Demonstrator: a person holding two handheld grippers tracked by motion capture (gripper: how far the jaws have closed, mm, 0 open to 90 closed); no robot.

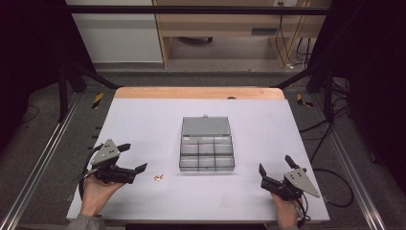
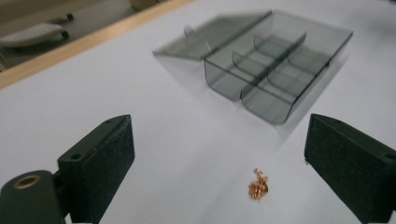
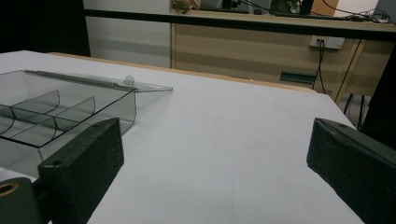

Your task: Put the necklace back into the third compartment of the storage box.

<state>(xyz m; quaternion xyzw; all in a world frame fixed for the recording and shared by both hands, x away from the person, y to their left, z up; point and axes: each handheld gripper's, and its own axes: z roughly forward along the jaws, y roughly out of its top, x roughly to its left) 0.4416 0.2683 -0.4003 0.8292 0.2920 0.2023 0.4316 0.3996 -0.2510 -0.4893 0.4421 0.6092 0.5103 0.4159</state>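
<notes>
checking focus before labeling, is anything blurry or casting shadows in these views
Left gripper view: compartment box slightly soft, copper-coloured cluster a bit fuzzy, left claw near pads dark. Right gripper view: sharper. High view: dim surroundings, faint shadow beside the box.

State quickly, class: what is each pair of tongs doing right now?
Left tongs: open, holding nothing, above the small copper piece.
Right tongs: open, holding nothing.
</notes>
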